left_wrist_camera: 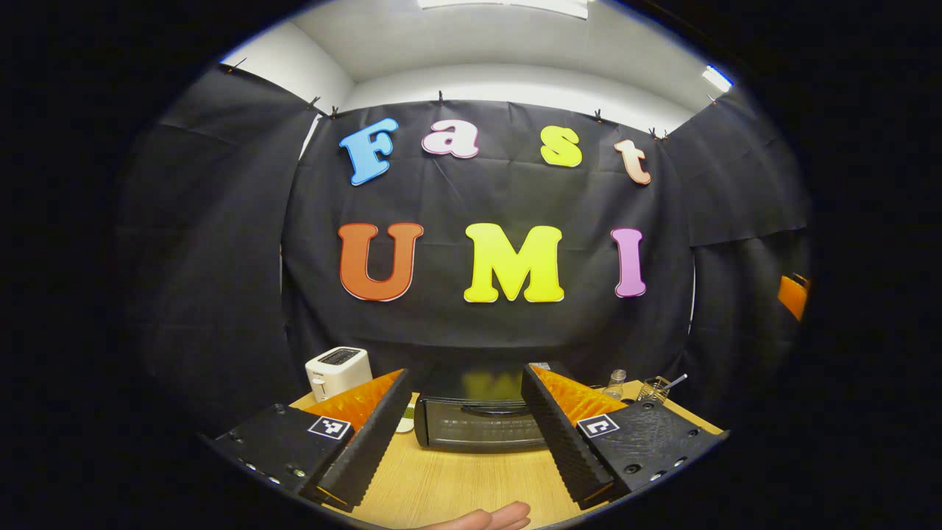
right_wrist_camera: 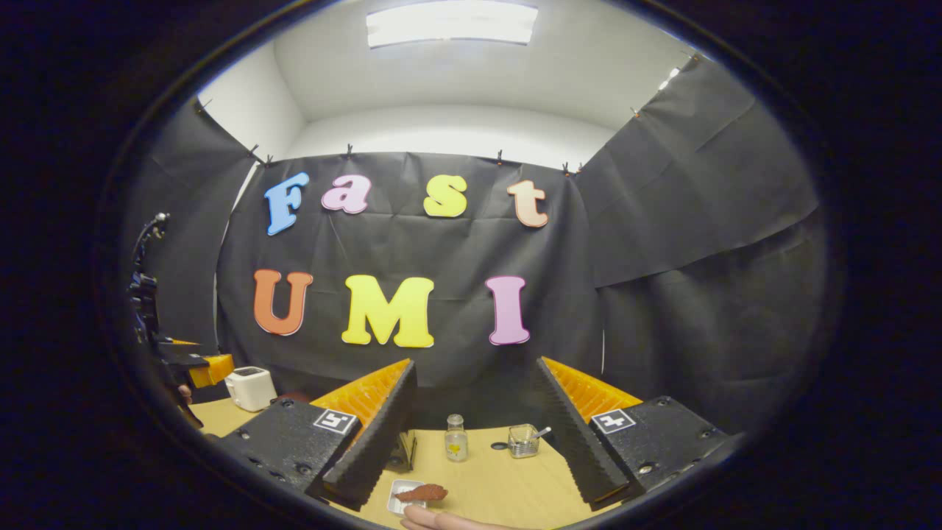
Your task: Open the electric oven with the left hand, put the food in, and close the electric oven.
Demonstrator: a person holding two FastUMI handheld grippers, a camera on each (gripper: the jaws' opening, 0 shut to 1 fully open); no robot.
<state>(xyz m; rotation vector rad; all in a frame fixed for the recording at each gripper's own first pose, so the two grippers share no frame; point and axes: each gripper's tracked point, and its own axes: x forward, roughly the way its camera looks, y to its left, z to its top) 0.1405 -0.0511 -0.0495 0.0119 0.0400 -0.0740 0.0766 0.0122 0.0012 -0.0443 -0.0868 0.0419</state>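
Booth: black cloth walls on three sides, white ceiling with a lit panel above.
Table [left_wrist_camera: 456,486]: light wood surface carrying all the items.
Electric oven [left_wrist_camera: 478,430]: dark body with a glass door and a horizontal handle, door closed; in the left gripper view it stands on the table straight ahead, framed between the two fingers.
Left claw [left_wrist_camera: 467,434]: fingers wide apart and holding nothing; black ribbed pads with orange backing, raised above the table in front of the oven.
Right claw [right_wrist_camera: 475,442]: fingers likewise spread apart and empty, held over the table.
Food [right_wrist_camera: 421,492]: a reddish-brown piece lying on a small white tray [right_wrist_camera: 401,500], near the table's front edge in the right gripper view, below and between the right claw's fingers, apart from both.
Toaster [left_wrist_camera: 338,372]: white, at the table's back left, to the left of the oven.
Bottle [right_wrist_camera: 456,438]: small clear glass bottle with yellowish contents, upright, mid-table in the right gripper view.
Glass container [right_wrist_camera: 523,440]: small, clear, with a spoon-like handle leaning out, just right of the bottle.
Person's hand [left_wrist_camera: 489,519]: fingertips visible at the bottom edge of the left gripper view, at the table's front edge.
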